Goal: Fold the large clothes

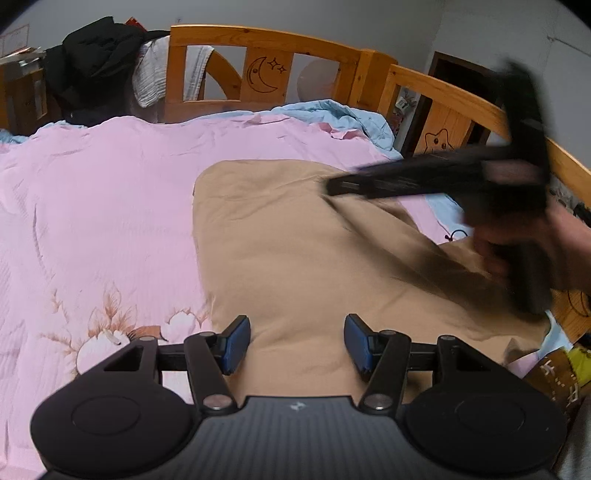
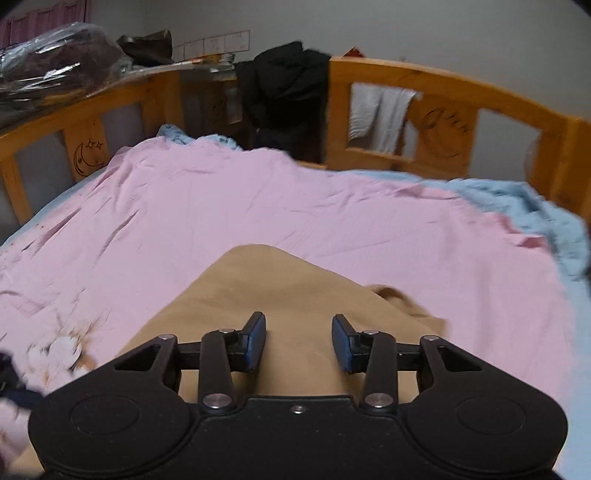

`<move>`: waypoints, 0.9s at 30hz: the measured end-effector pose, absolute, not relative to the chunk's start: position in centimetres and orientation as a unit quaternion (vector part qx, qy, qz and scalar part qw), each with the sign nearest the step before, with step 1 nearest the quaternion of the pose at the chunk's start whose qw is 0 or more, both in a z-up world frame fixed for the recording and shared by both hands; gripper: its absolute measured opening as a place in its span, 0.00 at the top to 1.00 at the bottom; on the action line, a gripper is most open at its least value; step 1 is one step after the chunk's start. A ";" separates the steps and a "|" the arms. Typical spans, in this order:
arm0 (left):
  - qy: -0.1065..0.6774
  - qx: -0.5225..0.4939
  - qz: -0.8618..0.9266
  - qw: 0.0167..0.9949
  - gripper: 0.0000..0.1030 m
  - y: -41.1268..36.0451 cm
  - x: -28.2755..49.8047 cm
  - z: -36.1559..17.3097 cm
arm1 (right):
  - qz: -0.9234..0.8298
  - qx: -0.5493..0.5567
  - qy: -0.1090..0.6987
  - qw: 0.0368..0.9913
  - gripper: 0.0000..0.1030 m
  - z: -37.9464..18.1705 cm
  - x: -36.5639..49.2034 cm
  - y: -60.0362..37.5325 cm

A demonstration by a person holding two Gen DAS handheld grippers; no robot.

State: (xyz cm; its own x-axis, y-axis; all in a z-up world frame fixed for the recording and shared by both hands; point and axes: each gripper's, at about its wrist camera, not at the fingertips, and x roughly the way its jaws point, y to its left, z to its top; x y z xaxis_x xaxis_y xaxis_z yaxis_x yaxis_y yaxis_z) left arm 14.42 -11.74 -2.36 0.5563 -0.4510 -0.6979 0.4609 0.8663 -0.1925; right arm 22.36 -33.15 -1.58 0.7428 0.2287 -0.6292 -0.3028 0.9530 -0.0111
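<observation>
Tan folded cloth garment lying on a pink floral quilt over a blue sheet, inside an orange wooden bed frame. Left gripper and right gripper both spread above the garment, gripping nothing.

A home bedroom, likely a child's. A wooden bed frame with rails on several sides has a moon and stars cut into its panels and a star face on another. A pink quilt with a flower print lies over a blue sheet. Dark clothes and a white towel hang over the rails. Bagged bundles are stacked on a shelf behind the bed, by plain grey walls.
</observation>
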 end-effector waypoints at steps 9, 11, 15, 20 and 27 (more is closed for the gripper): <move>0.390 0.011 -0.256 0.884 0.31 -12.2 13.1 -1.6 | 0.117 -0.053 0.354 0.926 0.43 -0.6 11.2 -35.6; 0.390 0.015 -0.253 0.885 0.31 -12.4 13.0 -1.7 | 0.101 -0.077 0.362 0.923 0.43 -1.7 9.8 -35.1; 0.386 0.029 -0.250 0.888 0.30 -12.9 12.7 -2.2 | 0.073 -0.104 0.369 0.921 0.43 -4.5 8.6 -34.5; 0.375 0.054 -0.242 0.893 0.30 -13.9 12.4 -2.5 | 0.050 -0.115 0.376 0.918 0.44 -6.1 9.8 -34.7; 0.373 0.067 -0.229 0.897 0.30 -14.9 12.5 -2.8 | 0.043 -0.094 0.381 0.919 0.44 -6.8 10.0 -35.0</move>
State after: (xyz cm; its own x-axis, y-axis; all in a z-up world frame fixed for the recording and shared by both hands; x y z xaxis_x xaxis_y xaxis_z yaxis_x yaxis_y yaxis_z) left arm 12.52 -14.92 -2.80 0.6166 -0.3616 -0.6994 0.4610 0.8859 -0.0515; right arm 9.98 -34.97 -6.81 0.7066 0.0065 -0.7075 -0.1502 0.9785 -0.1410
